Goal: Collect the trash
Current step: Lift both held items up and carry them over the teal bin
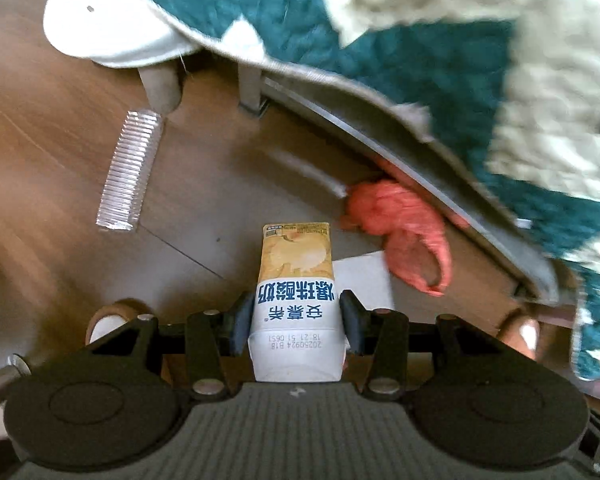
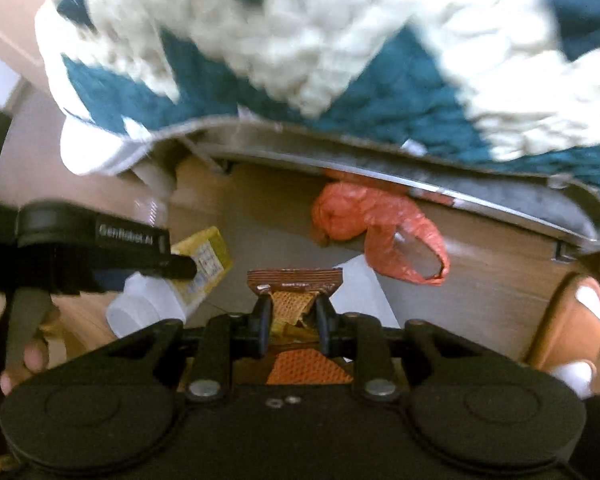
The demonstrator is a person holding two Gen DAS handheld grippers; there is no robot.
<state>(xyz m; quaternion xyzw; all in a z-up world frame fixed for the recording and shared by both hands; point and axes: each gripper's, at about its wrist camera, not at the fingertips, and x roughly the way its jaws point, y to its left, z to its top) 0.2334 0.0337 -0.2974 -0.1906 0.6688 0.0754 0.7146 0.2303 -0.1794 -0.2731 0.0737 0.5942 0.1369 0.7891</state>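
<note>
My left gripper (image 1: 296, 312) is shut on a yellow and white yogurt carton (image 1: 294, 280), held upright above the wooden floor (image 1: 60, 152). In the right wrist view that same carton (image 2: 188, 280) shows at the left, clamped in the left gripper (image 2: 172, 268). My right gripper (image 2: 294, 314) is shut on a crumpled brown and orange snack wrapper (image 2: 296, 284). A red plastic bag (image 1: 400, 232) (image 2: 380, 232) lies on the floor beside the bed edge, apart from both grippers. A white sheet of paper (image 1: 360, 276) (image 2: 360, 288) lies flat under it.
A bed with a teal and cream blanket (image 1: 420, 40) (image 2: 300, 60) overhangs the floor. A clear ribbed plastic strip (image 1: 130, 172) lies on the floor at the left. A white slipper (image 1: 108, 20) rests near the bed leg (image 1: 250, 88). A person's brown slipper (image 2: 572, 312) stands at right.
</note>
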